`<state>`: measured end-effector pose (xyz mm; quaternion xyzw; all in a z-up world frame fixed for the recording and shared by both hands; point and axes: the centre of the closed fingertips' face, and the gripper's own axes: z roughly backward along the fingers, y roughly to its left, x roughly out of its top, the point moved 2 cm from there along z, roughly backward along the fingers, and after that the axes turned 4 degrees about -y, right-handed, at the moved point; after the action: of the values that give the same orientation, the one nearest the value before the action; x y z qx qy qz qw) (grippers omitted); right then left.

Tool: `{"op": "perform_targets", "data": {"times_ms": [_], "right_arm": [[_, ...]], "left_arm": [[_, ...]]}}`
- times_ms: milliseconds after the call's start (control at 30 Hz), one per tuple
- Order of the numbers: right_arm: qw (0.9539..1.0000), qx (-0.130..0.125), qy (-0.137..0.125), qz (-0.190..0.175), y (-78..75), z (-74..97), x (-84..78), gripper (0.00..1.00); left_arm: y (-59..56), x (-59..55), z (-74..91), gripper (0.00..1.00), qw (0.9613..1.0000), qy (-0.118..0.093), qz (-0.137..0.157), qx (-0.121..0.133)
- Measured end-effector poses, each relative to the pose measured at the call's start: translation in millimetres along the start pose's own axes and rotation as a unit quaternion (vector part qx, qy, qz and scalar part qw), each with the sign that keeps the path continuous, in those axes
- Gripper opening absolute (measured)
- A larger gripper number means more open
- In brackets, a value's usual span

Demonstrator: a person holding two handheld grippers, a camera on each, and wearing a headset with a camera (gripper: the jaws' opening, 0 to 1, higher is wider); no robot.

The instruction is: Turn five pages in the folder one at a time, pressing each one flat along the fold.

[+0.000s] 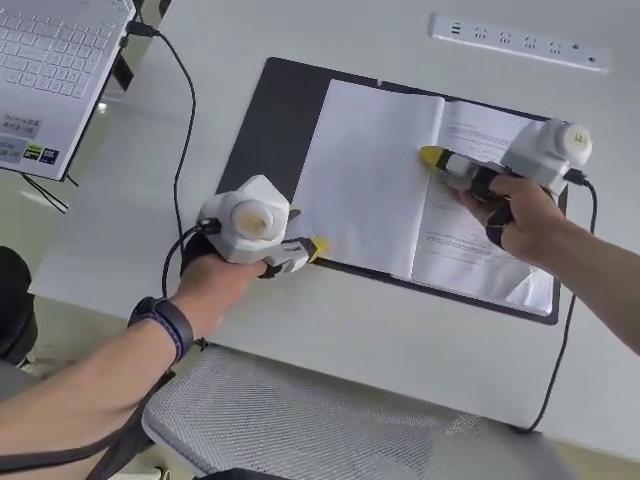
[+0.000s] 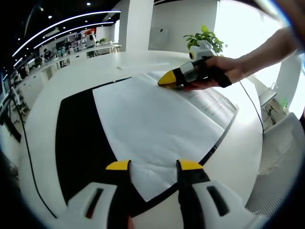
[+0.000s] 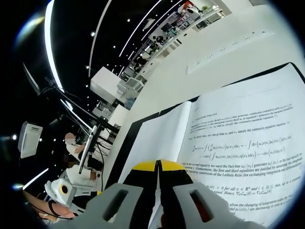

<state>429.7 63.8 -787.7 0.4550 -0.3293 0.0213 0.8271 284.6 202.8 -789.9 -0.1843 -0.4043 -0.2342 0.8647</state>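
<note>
Since the right gripper (image 1: pixel 432 157) has its yellow tips down on the fold (image 1: pixel 425 200) near that fold's upper end, the whole next move looks like a matter of direction. The fold's long axis runs from the top of the head view down toward the bottom, leaning a bit left, and nearly all of it lies below the tips. I'd guess a straight drag down that line is what's needed. That gripper's jaws are pinched together with nothing between them, as far as its own view shows.

The left gripper (image 1: pixel 312 248) is way off at the lower left corner of the blank page (image 1: pixel 365 180), well apart from the fold, so the right one is clearly nearer. Its jaws stand wide, with the page corner showing between them in its own view. Can't tell if it's actually pressing the paper or just hovering over it.

The folder (image 1: pixel 270 120) lies open in the middle of the white table (image 1: pixel 300 330), between the laptop (image 1: pixel 50 70) at upper left and the power strip (image 1: pixel 520 42) at upper right. Its cover is matte black, flat and stiff looking. The blank page is thin matte white paper with faint ripples near the corner, and the printed page (image 1: pixel 470 250) on the right is packed with small maths text
</note>
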Motion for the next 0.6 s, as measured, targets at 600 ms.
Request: {"op": "perform_targets", "data": {"times_ms": [600], "right_arm": [[0.9926,-0.021,-0.081,-0.088,-37.7,-31.0,46.9,0.00]], "left_arm": [[-0.9,0.1,1.2,0.37,1.0000,-0.002,0.008,0.001]]}}
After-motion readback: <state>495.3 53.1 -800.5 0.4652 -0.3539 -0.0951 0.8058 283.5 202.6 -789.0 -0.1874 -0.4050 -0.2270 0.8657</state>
